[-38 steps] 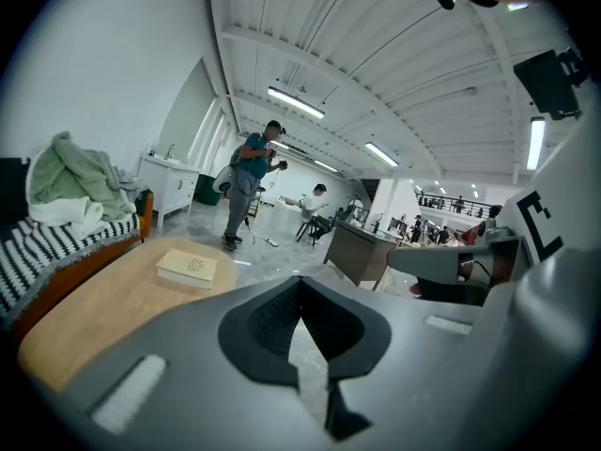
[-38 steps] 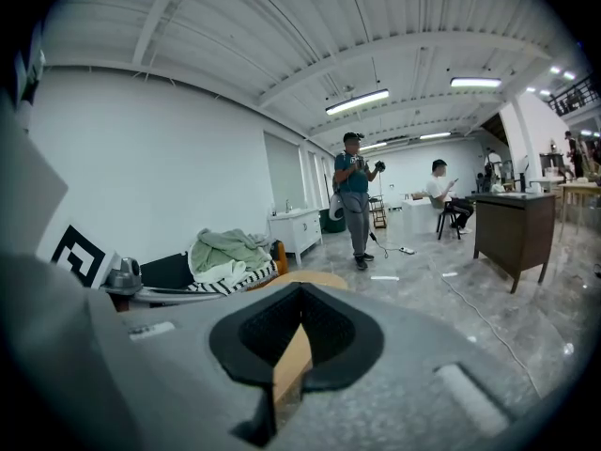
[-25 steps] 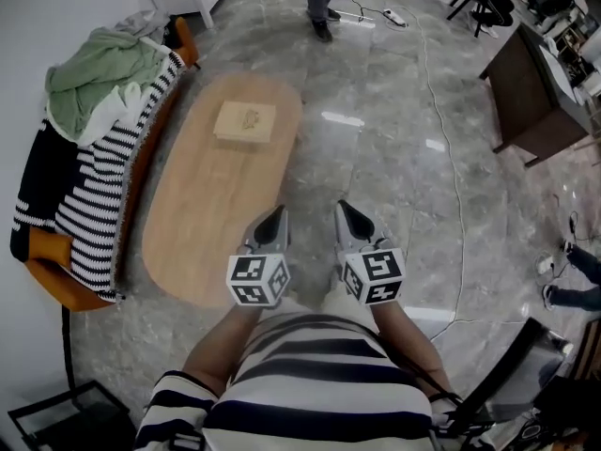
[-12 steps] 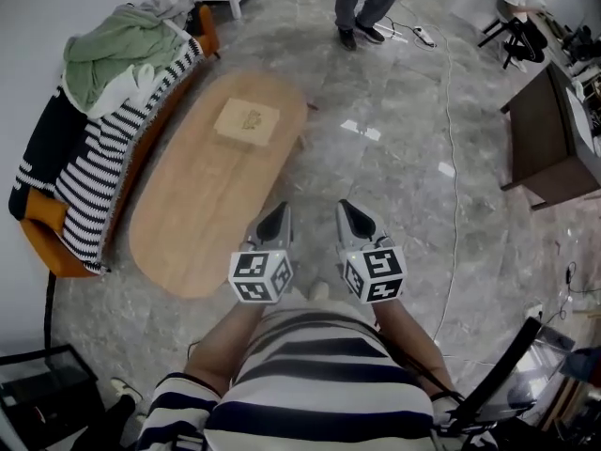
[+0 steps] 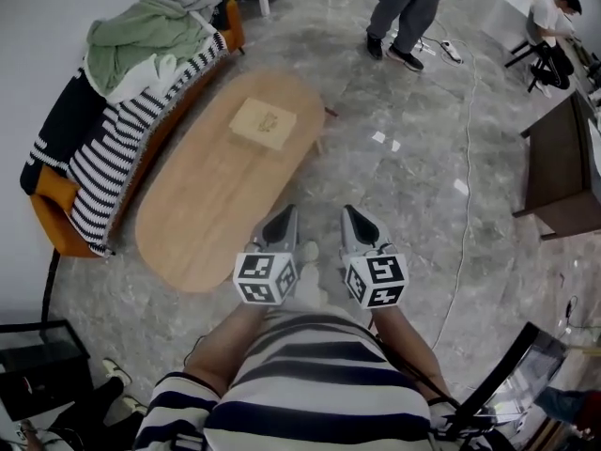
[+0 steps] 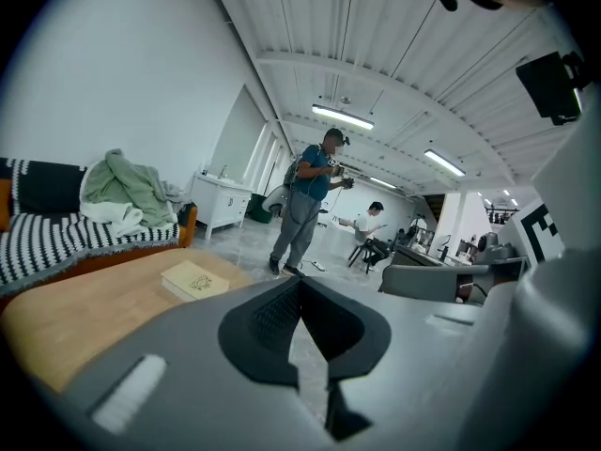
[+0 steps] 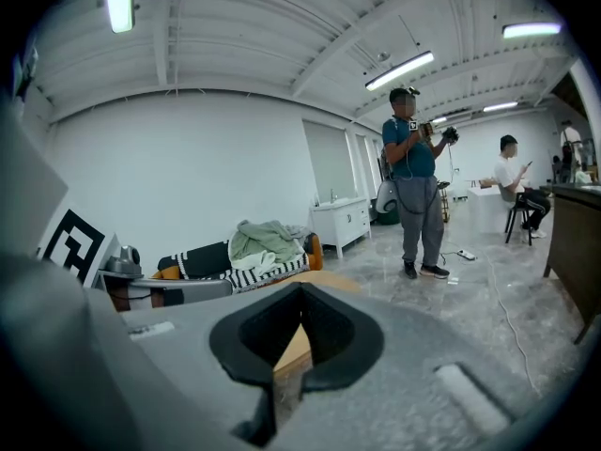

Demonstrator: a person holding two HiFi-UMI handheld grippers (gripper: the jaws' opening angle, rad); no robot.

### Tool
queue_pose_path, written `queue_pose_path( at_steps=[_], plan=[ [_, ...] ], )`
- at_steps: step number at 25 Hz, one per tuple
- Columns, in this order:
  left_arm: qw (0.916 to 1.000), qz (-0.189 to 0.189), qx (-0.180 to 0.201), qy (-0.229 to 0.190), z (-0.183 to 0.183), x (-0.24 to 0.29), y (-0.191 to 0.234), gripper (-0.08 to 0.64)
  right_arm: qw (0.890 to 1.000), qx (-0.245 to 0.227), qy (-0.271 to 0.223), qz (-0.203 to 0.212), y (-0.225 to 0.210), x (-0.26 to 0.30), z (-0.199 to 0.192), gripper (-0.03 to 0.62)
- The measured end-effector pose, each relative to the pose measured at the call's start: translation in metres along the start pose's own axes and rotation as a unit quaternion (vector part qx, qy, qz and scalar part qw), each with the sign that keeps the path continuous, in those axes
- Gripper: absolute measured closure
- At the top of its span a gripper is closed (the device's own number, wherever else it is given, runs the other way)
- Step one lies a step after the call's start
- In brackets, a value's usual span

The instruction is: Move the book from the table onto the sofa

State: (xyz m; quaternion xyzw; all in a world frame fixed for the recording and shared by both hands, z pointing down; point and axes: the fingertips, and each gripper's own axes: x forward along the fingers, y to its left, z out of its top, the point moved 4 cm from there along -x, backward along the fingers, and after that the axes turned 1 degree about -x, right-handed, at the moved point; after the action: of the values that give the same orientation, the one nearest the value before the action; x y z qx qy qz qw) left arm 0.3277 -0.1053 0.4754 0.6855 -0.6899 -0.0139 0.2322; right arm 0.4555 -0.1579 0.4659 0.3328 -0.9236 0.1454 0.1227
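Observation:
A pale tan book lies flat on the far end of the oval wooden table; the left gripper view shows the book to the left of the jaws. The orange sofa with a striped blanket runs along the table's left side. My left gripper and right gripper hang side by side over the floor by the table's near right edge, both shut and empty, well short of the book.
A green and white heap of clothes sits on the sofa's far end. One person stands beyond the table, another sits at the far right. A dark desk and a white cable lie right.
The view has shifted: table, book and sofa now sit further right and lower in the head view. Both grippers keep their place and stay shut.

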Motion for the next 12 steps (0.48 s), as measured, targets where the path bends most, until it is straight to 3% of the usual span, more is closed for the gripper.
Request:
queue_pose_path(
  at_steps=[12],
  plan=[
    [0.9999, 0.000, -0.013, 0.005, 0.018, 0.062, 0.021, 0.555, 1.000, -0.012, 0.010, -0.005, -0.036, 0.060, 0.026, 0.595]
  ],
)
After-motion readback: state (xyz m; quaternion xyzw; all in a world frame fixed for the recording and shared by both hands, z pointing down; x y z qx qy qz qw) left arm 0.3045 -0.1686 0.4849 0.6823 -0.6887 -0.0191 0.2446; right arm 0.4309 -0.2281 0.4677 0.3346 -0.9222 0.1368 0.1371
